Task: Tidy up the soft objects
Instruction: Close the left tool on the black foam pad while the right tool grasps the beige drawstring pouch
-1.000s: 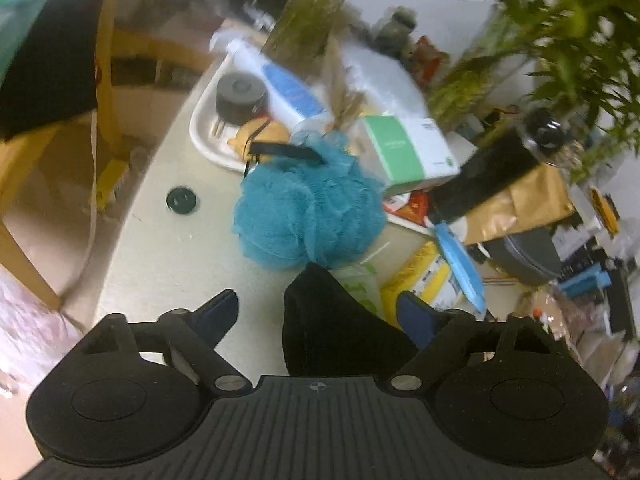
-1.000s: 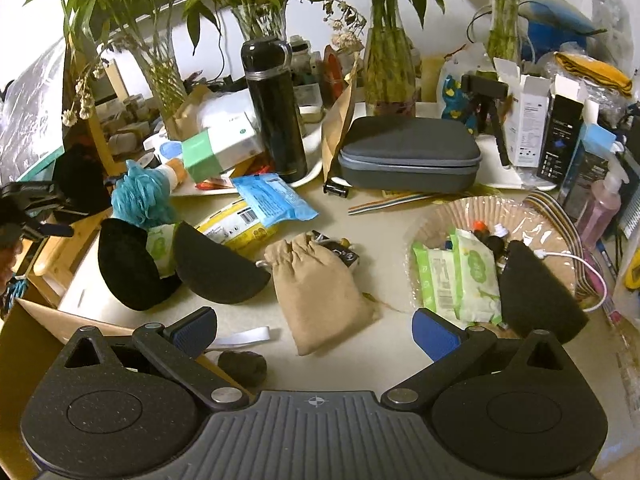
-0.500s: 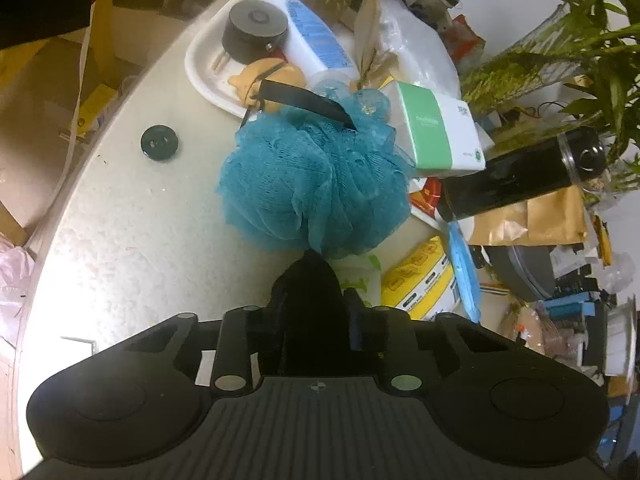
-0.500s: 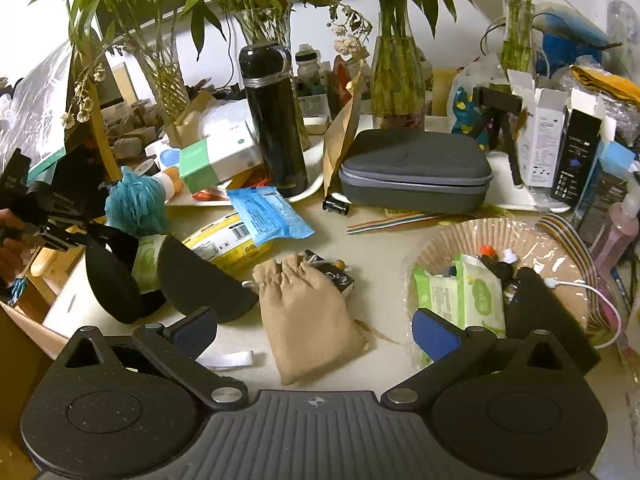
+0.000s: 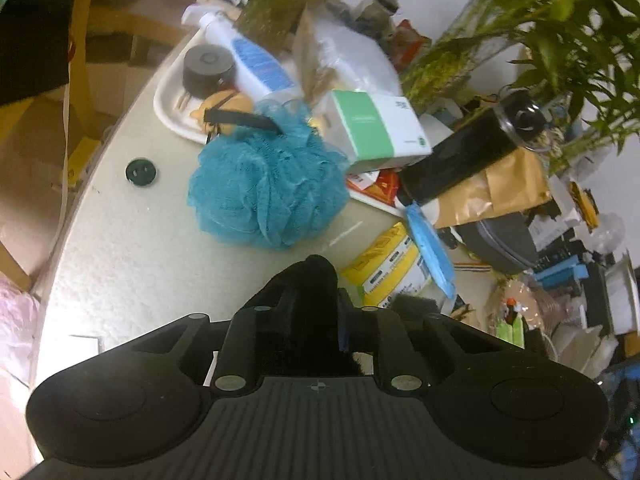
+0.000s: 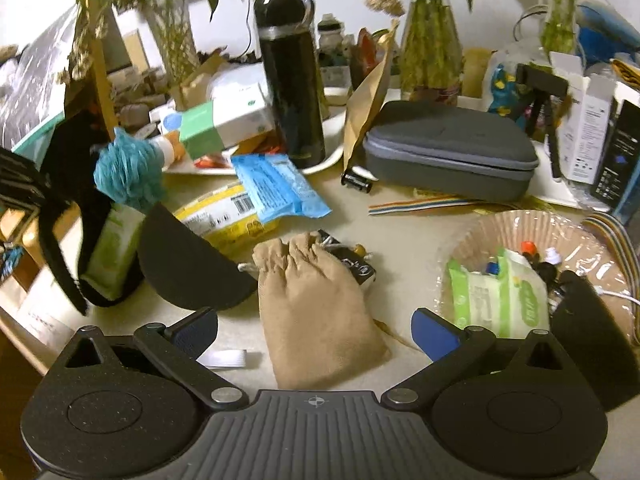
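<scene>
My left gripper (image 5: 314, 312) is shut on the edge of a black foam cup (image 5: 316, 276) and lifts it off the table; the same piece shows as a raised black strip in the right wrist view (image 6: 56, 248). A teal bath pouf (image 5: 268, 192) lies just beyond it, and shows in the right wrist view (image 6: 130, 172). My right gripper (image 6: 316, 328) is open and empty, low over a tan drawstring pouch (image 6: 320, 312). A second black foam cup (image 6: 188, 268) lies left of the pouch. A green wipes pack (image 6: 114, 248) lies between the cups.
A paper tray (image 6: 600, 240) at the right holds wipes packs (image 6: 500, 300) and a black pad (image 6: 588, 332). A black flask (image 6: 292, 76), a grey case (image 6: 452, 152), a blue packet (image 6: 276, 188), a yellow pack (image 6: 224, 216), boxes and plants crowd the back. The table edge (image 5: 80, 208) is at the left.
My left gripper closed on the black foam cup and raised it, uncovering the green wipes pack. My right gripper moved forward and lower over the tan pouch.
</scene>
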Tool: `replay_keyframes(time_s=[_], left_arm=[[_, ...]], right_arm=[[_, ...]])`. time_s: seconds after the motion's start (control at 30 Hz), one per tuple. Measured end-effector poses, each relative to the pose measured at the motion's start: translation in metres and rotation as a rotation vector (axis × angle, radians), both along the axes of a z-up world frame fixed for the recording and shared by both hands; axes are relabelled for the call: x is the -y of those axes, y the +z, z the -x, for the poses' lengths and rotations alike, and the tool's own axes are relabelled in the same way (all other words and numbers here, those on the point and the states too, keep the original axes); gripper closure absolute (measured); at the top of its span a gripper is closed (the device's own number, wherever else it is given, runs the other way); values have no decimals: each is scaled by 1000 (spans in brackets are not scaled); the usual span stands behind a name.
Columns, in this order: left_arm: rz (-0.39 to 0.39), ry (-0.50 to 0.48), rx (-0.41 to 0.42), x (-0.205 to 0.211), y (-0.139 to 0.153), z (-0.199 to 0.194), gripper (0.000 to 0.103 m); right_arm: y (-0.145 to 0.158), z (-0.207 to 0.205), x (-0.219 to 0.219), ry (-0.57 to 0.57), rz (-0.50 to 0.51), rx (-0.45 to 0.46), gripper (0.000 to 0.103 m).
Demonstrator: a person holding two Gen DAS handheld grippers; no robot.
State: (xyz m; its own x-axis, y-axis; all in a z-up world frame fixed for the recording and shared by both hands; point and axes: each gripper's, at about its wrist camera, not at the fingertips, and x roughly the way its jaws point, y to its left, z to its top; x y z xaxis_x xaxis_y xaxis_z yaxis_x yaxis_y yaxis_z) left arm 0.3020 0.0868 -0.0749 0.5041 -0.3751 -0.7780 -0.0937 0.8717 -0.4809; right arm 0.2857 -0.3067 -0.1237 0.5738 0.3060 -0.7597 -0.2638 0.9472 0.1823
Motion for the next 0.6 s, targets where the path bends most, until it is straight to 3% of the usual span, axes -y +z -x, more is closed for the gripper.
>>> replay_keyframes(time_s=[0.37,0.57,0.6], left_arm=[[-115,-46,176,8,38,23,87],[-123,-63,244,10,63,34,87],[-123,-64,253,10,66,35,87]], right_arm=[[-35,-20,-31,51,42,-50,26],[-50,-26,-46,74,110,-89,69],[-50,-27,-46,77,111,-93,81]])
